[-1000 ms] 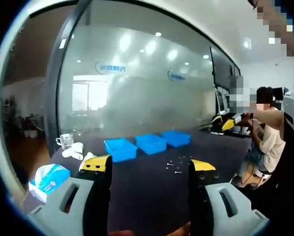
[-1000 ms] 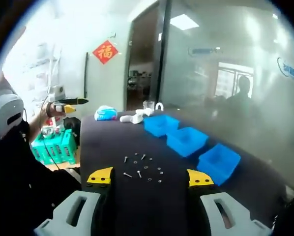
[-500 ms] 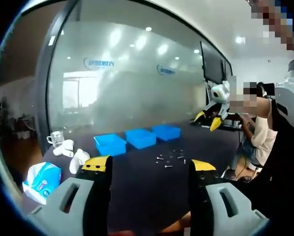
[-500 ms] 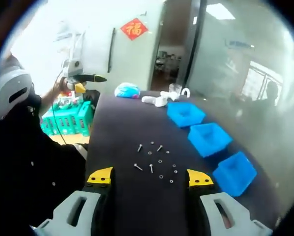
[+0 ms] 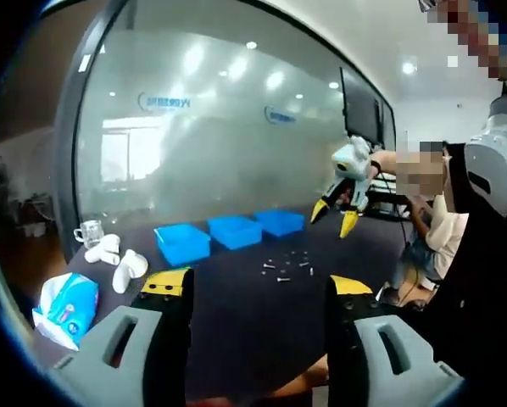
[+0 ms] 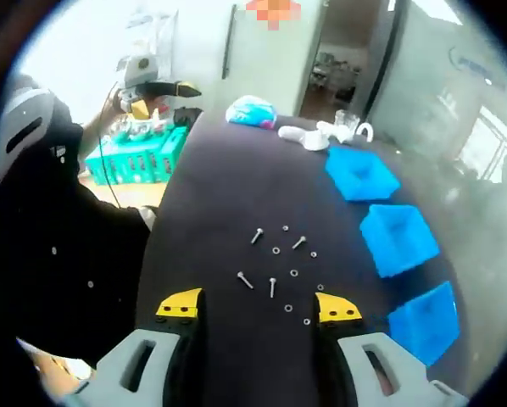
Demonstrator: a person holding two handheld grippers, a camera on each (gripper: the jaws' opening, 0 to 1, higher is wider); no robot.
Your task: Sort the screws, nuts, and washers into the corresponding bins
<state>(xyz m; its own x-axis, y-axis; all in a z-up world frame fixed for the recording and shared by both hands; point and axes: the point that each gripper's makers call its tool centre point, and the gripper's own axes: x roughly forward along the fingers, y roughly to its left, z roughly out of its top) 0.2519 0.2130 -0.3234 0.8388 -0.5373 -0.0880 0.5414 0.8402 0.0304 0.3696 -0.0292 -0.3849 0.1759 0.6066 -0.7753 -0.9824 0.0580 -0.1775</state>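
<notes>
Hovering above loose screws (image 6: 271, 287) and washers (image 6: 293, 273), right gripper (image 6: 259, 305) gapes empty, choosing a pick. Left gripper (image 5: 258, 287): wide open, empty, held back. Three blue bins (image 6: 398, 239) wait alongside, ready for sorting.

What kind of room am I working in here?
Probably an office meeting room: a long dark table beside a frosted glass wall with logos, a wall screen, and ceiling spotlights. Three blue bins hint at a test setup.

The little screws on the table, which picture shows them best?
The right gripper view. It looks down on the screws spread over the dark table just past the right tongs, so each one stands apart. In the left gripper view they are tiny specks far off.
</notes>
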